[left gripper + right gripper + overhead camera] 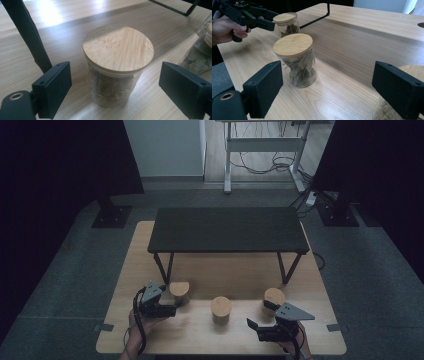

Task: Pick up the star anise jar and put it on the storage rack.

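Three glass jars with wooden lids are seen on the light wooden surface (150, 340), in front of a low black shelf (227, 230) on thin legs that is the largest thing standing there. No brand, label or writing can be read on any of them.

The left claw (167, 301) is held at the left jar (180, 292); in the left gripper view this jar (117, 65), filled with brown pieces, is seen straight ahead between the two black jaws, which stand apart on either side with a clear gap to the glass. Nothing is pressed by the pads. A black leg of the shelf rises just beyond the claw's left jaw.

The middle jar (220, 309), filled with dried leaves, is placed to the right of the left claw and ahead-left of the right claw (260, 315); it (295, 60) lies beyond the right claw's jaws, apart from them.

The right claw is spread wide, with nothing clamped. The right jar (274, 298), holding pale grains (387, 111), stands just beside its right jaw and is partly hidden by it. The left hand (224, 28) and its claw are seen farther off.
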`<state>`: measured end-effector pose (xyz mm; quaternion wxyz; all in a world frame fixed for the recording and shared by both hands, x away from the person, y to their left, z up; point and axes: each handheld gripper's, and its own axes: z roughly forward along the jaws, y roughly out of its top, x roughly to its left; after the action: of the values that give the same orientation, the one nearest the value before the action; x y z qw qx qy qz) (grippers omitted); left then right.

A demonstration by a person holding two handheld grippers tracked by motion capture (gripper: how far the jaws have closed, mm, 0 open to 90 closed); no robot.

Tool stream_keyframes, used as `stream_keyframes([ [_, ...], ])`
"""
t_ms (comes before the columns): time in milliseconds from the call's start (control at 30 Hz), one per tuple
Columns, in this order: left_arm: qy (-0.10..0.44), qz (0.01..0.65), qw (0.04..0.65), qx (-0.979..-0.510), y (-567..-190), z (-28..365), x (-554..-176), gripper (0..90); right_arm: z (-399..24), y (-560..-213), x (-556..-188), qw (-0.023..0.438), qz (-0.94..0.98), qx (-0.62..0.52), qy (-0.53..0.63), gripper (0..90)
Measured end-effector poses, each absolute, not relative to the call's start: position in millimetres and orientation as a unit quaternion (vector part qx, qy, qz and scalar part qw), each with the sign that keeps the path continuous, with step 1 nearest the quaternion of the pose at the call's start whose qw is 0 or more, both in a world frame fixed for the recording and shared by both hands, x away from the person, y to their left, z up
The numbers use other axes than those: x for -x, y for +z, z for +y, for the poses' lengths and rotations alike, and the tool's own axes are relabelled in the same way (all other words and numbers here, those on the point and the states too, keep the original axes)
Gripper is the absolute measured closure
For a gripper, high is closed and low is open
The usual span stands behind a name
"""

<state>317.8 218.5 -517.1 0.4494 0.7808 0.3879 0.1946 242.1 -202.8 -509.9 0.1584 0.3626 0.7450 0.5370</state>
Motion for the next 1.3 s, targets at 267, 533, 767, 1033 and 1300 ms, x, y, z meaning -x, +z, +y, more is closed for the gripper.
stream_keyframes([
  [267, 0.188, 0.390, 0.448, -0.782, -519, 213, -326, 10.3, -202, -511, -243, 0.157, 0.746, -0.368, 0.532, 9.6],
  [533, 0.184, 0.394, 0.444, -0.783, -523, 208, -331, 10.3, -202, -511, -243, 0.159, 0.747, -0.370, 0.529, 9.7],
  [767, 0.183, 0.397, 0.441, -0.784, -525, 205, -336, 10.3, -202, -512, -244, 0.160, 0.748, -0.373, 0.525, 9.8],
  [1033, 0.185, 0.395, 0.431, -0.790, -528, 197, -341, 10.4, -201, -513, -243, 0.159, 0.750, -0.371, 0.524, 9.8],
  [1300, 0.197, 0.401, 0.421, -0.789, -537, 190, -344, 21.8, -199, -513, -243, 0.155, 0.752, -0.367, 0.525, 9.8],
])
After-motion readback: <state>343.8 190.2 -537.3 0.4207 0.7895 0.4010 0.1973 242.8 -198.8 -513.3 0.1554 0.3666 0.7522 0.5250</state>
